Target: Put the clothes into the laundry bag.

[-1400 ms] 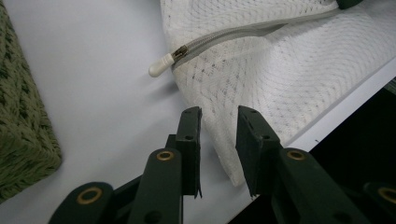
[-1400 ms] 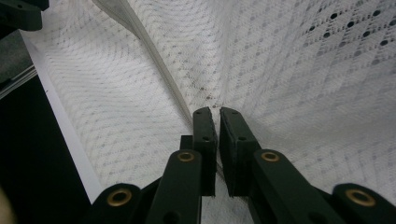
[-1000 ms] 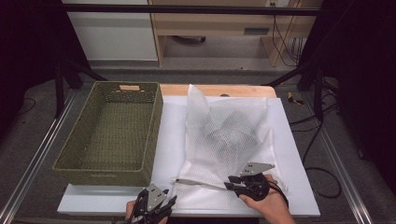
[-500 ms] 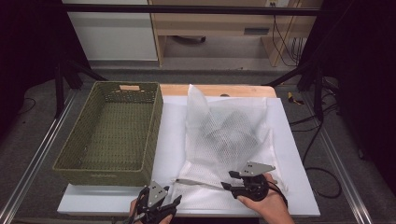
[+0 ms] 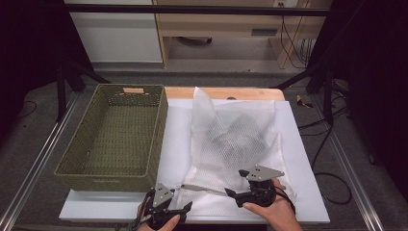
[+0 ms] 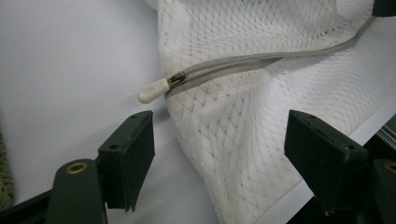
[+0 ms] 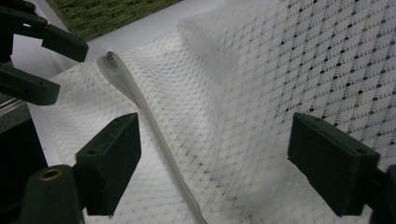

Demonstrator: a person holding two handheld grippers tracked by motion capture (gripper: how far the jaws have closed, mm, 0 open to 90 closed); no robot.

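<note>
A white mesh bag [image 5: 231, 139] with something dark inside lies on the white table top [image 5: 298, 144]. Its grey zipper [image 6: 243, 63] runs along the near edge and ends in a white pull tab [image 6: 152, 92]. My left gripper [image 5: 187, 206] sits at the near left end of the zipper and has just been opening. Its jaws stand wide over the mesh [image 6: 243, 135] and press on nothing. My right gripper [image 5: 232, 196] faces it from the right, also just opened, with the zipper [image 7: 154, 126] lying loose between its jaws.
A green wicker basket [image 5: 115, 134] stands on the left half of the table, close to the bag's left side. The table's front edge runs just under both hands. Dark stands and cables line the floor on the right.
Both grippers' jaws stand wider apart than before. The hands have hardly moved, and the bag and zipper lie as they did.
</note>
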